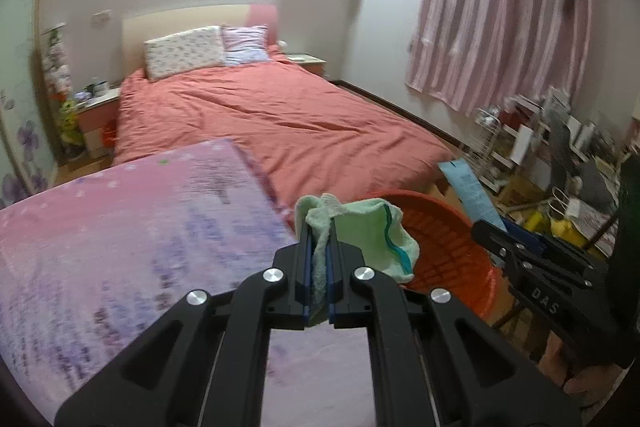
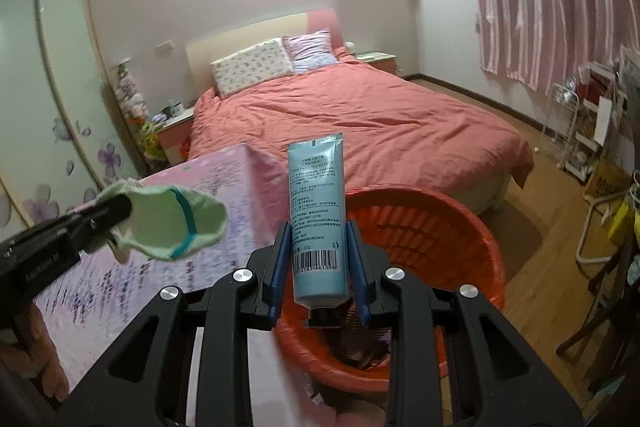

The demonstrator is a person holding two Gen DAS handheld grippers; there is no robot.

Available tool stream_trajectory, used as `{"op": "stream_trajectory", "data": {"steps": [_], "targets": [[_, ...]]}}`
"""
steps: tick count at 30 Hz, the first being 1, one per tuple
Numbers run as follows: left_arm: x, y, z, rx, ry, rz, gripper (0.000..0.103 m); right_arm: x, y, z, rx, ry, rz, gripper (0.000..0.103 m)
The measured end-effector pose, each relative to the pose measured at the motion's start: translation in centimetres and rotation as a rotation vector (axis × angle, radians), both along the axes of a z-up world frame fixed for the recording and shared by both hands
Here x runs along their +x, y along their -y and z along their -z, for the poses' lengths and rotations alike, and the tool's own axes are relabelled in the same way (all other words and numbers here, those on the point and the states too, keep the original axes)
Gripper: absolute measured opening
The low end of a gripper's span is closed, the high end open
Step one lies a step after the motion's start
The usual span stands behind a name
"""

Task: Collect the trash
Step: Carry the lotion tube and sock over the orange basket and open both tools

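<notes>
Trash in play: 1 pale green cloth [image 1: 360, 227] with a teal stripe, and 1 light blue tube [image 2: 318, 219] with a black cap and a barcode. Both are off the surfaces, each held in a tool.

Container: 1 red-orange slatted basket [image 2: 460, 227], on the wood floor between the pink worktop [image 1: 140, 247] and the foot of the bed [image 1: 280, 115]. Inside it, at the bottom, some dark items are visible under the tube cap; can't tell what they are.

Left tool [image 1: 319, 231]: jaws pressed nearly together, pinching a fold of the cloth between the blue pads. The rest of the cloth bunches out past the tips, just at the near-left rim of the basket in the left wrist view. In the right wrist view the cloth sits in front of the worktop, left of the basket.

Right tool [image 2: 318, 227]: jaws partly spread, clamped on the tube's 2 sides near its lower half. Tube stands upright, cap end toward the camera, crimped end up, in front of the basket's opening.

Surroundings: bed with a salmon cover and 2 pillows [image 1: 184, 57], 2 nightstands either side, pink striped curtain [image 1: 500, 7], cluttered shelving by the window wall.
</notes>
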State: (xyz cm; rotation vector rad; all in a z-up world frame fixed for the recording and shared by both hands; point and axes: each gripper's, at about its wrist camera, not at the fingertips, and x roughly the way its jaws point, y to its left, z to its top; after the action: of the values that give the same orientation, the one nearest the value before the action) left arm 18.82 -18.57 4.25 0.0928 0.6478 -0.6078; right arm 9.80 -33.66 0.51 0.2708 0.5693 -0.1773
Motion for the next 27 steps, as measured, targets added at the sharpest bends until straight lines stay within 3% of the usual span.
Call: {"op": "stream_trajectory", "data": {"steps": [5,7,9,11,13,15,17,18,21,27], "targets": [[0.4,4.6,2.2,0.024,-0.036,0.065,0.008,0.9,2.9,1.5,0.039,-0.011,0.033,0.028],[0.7,6.4,3.3,0.039,-0.047,0.078,0.014,1.3,3.6,2.2,0.046,-0.018,0.043,0.029],[1.1,7.4,4.1,0.050,-0.057,0.082,0.035,1.7,4.4,2.9,0.057,-0.030,0.052,0.030],[1.4,8.2,5.1,0.058,-0.067,0.073,0.045,2.0,5.2,3.6,0.071,-0.038,0.057,0.044],[1.7,8.3,5.8,0.067,-0.082,0.063,0.047,1.7,5.5,4.1,0.060,-0.041,0.069,0.054],[1.8,7.7,6.2,0.077,-0.091,0.043,0.059,0.9,5.2,4.1,0.033,-0.032,0.073,0.062],[1.3,6.5,6.0,0.080,-0.083,0.019,0.072,0.1,4.8,3.9,0.014,-0.012,0.075,0.076],[1.1,5.9,5.9,0.079,-0.079,0.009,0.081,-0.4,4.8,3.7,0.005,0.006,0.076,0.080],[-0.5,3.1,5.1,0.071,-0.047,-0.046,0.098,-2.2,4.1,2.8,-0.035,0.049,0.094,0.092],[-5.8,-3.3,3.5,0.099,0.039,-0.142,0.099,-6.1,0.3,0.8,-0.246,0.053,0.175,0.100]]}}
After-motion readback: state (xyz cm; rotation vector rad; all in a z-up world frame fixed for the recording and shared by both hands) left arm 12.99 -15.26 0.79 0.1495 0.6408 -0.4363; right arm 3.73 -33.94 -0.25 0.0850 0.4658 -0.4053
